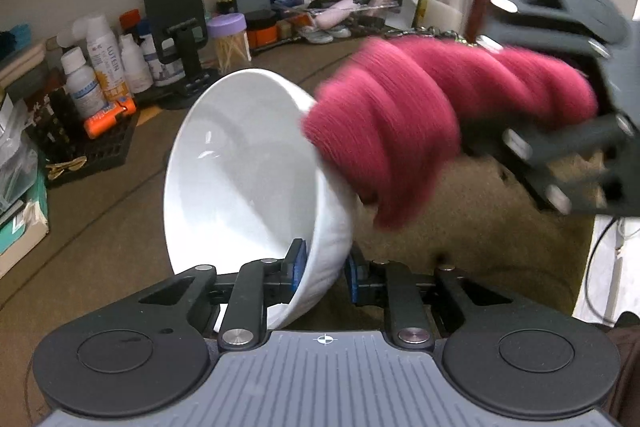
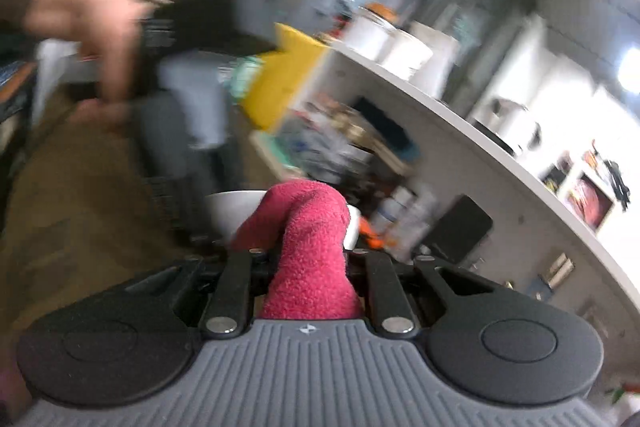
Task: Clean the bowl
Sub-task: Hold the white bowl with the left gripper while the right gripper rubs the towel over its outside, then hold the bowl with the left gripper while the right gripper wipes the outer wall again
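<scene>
The downward-tilted left gripper [image 1: 324, 267] pinches the rim of the tipped glossy white ceramic bowl [image 1: 240, 167], while the right gripper [image 1: 592, 115], at two o'clock, clamps a crimson fleecy cloth [image 1: 400, 115] against the bowl's edge.

Bare brown tabletop [image 1: 460, 227] is lying open below and right of the tilted bowl [image 1: 240, 179]. Bottles [image 1: 100, 67], a black basket [image 1: 92, 151] and jars [image 1: 228, 43] are crowding the left and back edges.
</scene>
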`<action>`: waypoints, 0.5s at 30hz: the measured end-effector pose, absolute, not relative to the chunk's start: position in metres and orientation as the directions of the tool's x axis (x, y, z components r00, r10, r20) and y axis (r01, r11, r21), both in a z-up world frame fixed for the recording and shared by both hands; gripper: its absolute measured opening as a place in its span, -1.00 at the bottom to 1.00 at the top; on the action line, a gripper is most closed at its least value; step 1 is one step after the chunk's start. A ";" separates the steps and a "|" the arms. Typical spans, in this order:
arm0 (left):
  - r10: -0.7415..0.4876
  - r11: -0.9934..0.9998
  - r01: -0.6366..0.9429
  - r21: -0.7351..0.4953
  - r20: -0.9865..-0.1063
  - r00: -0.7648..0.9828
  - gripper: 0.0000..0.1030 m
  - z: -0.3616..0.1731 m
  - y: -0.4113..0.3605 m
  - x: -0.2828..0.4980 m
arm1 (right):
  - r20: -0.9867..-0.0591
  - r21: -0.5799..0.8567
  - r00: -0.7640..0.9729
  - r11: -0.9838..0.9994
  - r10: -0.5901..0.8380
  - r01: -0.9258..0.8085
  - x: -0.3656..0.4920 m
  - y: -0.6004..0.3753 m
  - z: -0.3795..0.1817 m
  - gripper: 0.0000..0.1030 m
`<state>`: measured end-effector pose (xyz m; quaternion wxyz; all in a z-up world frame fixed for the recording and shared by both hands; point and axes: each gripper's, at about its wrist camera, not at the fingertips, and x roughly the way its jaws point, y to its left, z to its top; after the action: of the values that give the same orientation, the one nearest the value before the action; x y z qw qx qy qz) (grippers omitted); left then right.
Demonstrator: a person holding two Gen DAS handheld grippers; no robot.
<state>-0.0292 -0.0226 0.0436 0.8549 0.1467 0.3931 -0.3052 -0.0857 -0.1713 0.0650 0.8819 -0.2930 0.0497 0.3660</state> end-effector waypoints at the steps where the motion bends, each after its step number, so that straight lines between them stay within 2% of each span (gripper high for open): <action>1: -0.403 0.775 0.632 0.013 -0.760 0.509 -0.59 0.045 -0.021 -0.027 | -0.301 -0.470 0.734 0.575 0.609 -0.670 -0.080 -0.170 0.065 -0.66; 7: -0.365 0.796 0.604 0.037 -0.767 0.528 -0.58 0.041 -0.015 -0.009 | -0.348 -0.333 0.761 0.687 0.547 -0.646 -0.016 -0.163 0.045 -0.66; 12: -0.272 0.807 0.572 0.147 -0.767 0.581 -0.39 0.029 -0.011 -0.005 | -0.349 -0.253 0.748 0.712 0.564 -0.655 -0.005 -0.166 0.034 -0.65; 13: -0.264 0.808 0.568 0.158 -0.764 0.588 -0.29 0.027 -0.010 -0.003 | -0.349 -0.247 0.748 0.715 0.565 -0.654 -0.003 -0.166 0.034 -0.66; 15: -0.278 0.813 0.565 0.143 -0.757 0.591 -0.28 0.026 -0.005 0.001 | -0.349 -0.253 0.751 0.716 0.560 -0.651 0.001 -0.165 0.035 -0.66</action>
<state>0.0008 -0.0047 0.0257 0.8720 0.1879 0.3820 -0.2416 0.0006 -0.1651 0.0345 0.9178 -0.1824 0.1245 0.3299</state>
